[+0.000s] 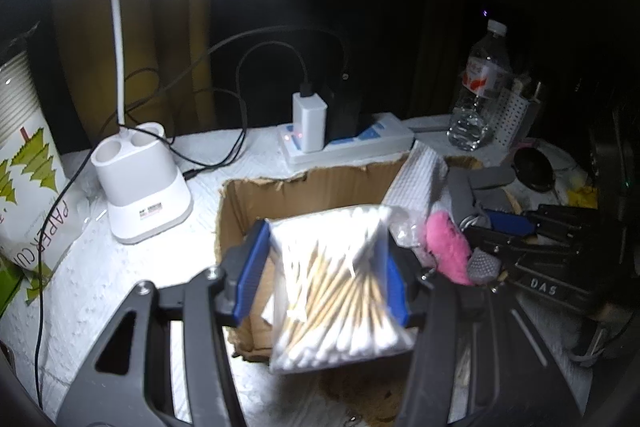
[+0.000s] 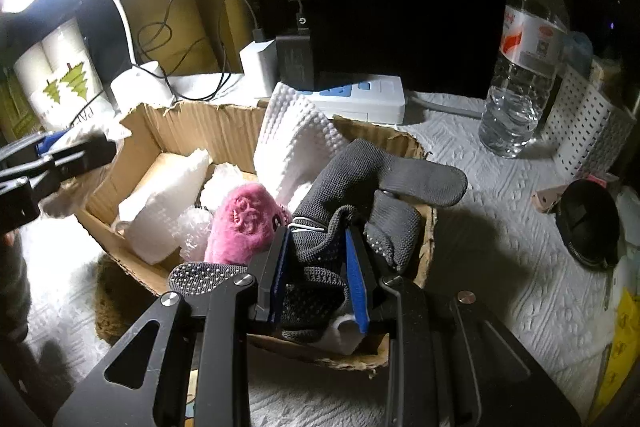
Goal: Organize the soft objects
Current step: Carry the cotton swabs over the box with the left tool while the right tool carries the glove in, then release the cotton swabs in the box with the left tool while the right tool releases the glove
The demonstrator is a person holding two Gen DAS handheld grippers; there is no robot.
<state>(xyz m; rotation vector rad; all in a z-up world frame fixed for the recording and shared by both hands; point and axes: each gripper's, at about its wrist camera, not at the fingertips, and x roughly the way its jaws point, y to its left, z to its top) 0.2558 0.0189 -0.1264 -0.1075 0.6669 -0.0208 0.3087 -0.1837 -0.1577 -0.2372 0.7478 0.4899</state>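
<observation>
My left gripper (image 1: 324, 275) is shut on a clear bag of cotton swabs (image 1: 336, 287) and holds it above the near left part of the open cardboard box (image 1: 304, 187). My right gripper (image 2: 318, 271) is shut on a grey dotted glove (image 2: 360, 203) over the box's near right corner (image 2: 424, 227). In the box lie a pink fluffy toy (image 2: 244, 223), a white knitted cloth (image 2: 296, 139), a white foam pad (image 2: 164, 203) and bubble wrap (image 2: 192, 227). The pink toy (image 1: 446, 247) and the right gripper also show in the left wrist view. The left gripper's fingers (image 2: 76, 155) show at the left of the right wrist view.
A white lamp base (image 1: 140, 187) and a paper cup pack (image 1: 28, 187) stand left of the box. A power strip with chargers (image 1: 344, 139) lies behind it. A water bottle (image 2: 524, 59), a white perforated basket (image 2: 584, 123) and a black round case (image 2: 588, 223) are at the right.
</observation>
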